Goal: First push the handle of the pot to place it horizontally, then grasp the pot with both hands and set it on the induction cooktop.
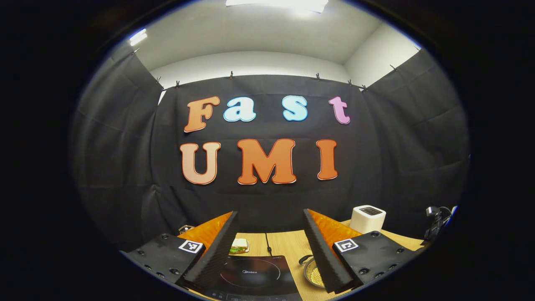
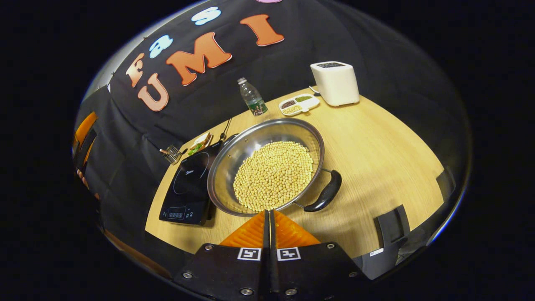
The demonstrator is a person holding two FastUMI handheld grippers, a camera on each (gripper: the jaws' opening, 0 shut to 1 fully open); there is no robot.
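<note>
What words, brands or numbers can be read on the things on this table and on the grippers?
No text here can be quoted with confidence.
Induction cooktop: small brand mark inside the ring, too blurred to read; control panel markings too small.
Bottle: label too small to read.
Left gripper and right gripper: square black-and-white coded markers, no words.

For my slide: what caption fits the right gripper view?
Shut right gripper poised beside bean-filled pot near induction cooktop.
</note>
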